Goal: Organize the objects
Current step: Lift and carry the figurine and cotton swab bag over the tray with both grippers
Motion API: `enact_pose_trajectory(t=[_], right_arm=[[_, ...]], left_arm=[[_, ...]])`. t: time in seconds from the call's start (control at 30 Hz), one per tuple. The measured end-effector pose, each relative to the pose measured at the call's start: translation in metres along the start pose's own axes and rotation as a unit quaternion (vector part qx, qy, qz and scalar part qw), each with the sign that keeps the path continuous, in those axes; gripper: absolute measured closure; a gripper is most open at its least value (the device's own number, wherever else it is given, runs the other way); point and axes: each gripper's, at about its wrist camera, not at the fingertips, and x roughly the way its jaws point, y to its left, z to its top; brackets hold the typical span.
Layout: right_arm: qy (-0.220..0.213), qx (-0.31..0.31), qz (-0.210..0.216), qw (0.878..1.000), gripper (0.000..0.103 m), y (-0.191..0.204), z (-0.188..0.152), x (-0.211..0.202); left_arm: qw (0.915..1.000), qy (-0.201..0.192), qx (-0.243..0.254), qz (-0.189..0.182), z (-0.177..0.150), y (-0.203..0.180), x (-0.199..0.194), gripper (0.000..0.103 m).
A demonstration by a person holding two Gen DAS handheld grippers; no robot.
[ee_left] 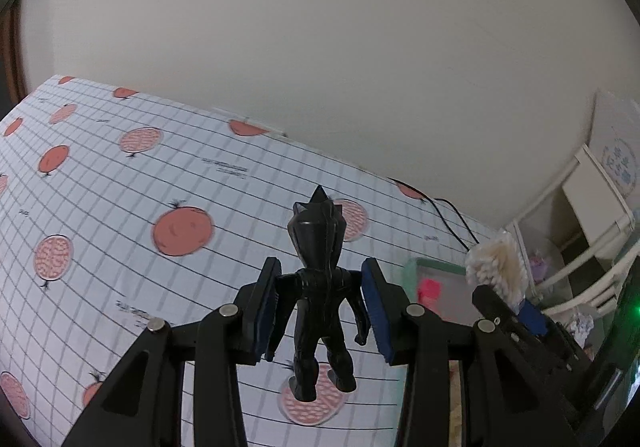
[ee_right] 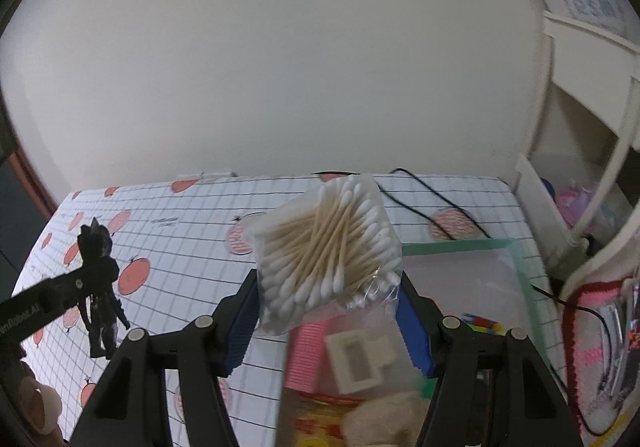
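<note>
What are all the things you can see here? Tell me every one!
toy figure: one, black, standing on the table between the left gripper's fingers
bag of cotton swabs: one, clear bag with white-tipped sticks, held up above the bin
storage bin: one, clear with a green rim, on the table's right side
things in the bin: pink ridged piece, white plastic piece, a few blurry others
tablecloth: one, white grid with orange fruit prints, covering the table
cable: one, black, lying along the table's far edge
shelf unit: one, white, right of the table
left gripper: one, black with blue pads, around the figure
right gripper: one, black with blue pads, holding the bag
</note>
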Motion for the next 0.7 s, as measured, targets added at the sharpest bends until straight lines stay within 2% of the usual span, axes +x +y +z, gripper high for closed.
enact_pose_trajectory(t=[0.43, 0.7], right_arm=[[0.008, 0.019, -0.026, 0.999, 0.037, -0.062, -0.006, -0.006], [0.016, 0.041, -0.039, 0.998, 0.037, -0.094, -0.011, -0.003]], left_arm=[[0.998, 0.008, 0.05, -0.037, -0.026, -0.066, 0.014, 0.06], [0.9957, 0.013, 0.071, -0.057, -0.043, -0.092, 0.023, 0.06]])
